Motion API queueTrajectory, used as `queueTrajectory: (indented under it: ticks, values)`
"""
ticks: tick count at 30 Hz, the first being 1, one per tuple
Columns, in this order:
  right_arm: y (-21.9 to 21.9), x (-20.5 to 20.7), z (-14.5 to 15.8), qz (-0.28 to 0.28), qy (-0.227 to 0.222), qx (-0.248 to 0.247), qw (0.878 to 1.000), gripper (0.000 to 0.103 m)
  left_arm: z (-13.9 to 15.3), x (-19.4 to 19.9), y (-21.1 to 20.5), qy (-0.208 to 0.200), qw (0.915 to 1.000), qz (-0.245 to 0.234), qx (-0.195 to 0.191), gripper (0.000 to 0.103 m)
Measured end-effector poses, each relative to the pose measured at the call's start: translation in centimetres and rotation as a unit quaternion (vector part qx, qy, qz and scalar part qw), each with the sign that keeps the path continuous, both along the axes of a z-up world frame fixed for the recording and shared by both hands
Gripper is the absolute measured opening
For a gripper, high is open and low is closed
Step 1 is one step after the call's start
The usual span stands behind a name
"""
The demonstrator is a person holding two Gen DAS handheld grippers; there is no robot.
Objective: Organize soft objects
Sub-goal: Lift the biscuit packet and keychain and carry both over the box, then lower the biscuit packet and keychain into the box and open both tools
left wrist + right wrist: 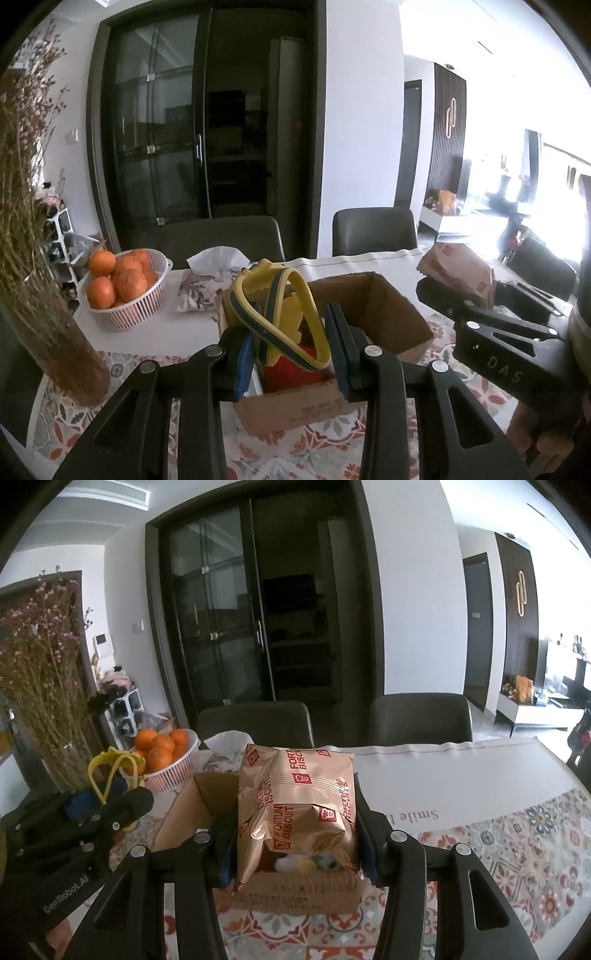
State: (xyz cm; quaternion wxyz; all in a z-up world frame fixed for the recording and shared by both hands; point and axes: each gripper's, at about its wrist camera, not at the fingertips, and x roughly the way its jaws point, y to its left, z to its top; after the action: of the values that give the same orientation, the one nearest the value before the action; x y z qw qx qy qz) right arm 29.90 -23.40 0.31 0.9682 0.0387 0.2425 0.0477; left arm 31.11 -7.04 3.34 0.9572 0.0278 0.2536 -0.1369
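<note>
My left gripper [291, 350] is shut on a yellow soft toy with dark straps [280, 314] and holds it above the open cardboard box [384, 306]. Something red [291, 373] lies inside the box. My right gripper [295, 834] is shut on a gold Fortune Biscuit bag [299, 805] and holds it over the same box [199, 805], where small plush items [306, 866] show. The right gripper with the bag [458, 269] shows at the right in the left wrist view. The left gripper with the yellow toy [110, 771] shows at the left in the right wrist view.
A white basket of oranges [122, 288] and a tissue pack [210, 280] stand behind the box. A vase of dried flowers [55, 332] stands at the left. Two dark chairs [373, 230] stand at the far table edge. A patterned cloth [517, 842] covers the table.
</note>
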Motion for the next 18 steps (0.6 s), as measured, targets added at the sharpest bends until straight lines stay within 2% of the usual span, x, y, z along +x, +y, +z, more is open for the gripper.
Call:
queueTrajectory:
  ticks: [9,18]
  values:
    - [0.4,3.7,0.2,0.019,0.041,-0.023,0.999,0.052,-0.1,3.4,-0.6,0.025,0.9990,-0.019,0.033,0.035]
    - [0.5,8.5,-1.0,0.053,0.130,-0.036,0.990,0.052,-1.2,7.0,-1.5,0.097,0.9926,-0.049,0.055,0.035]
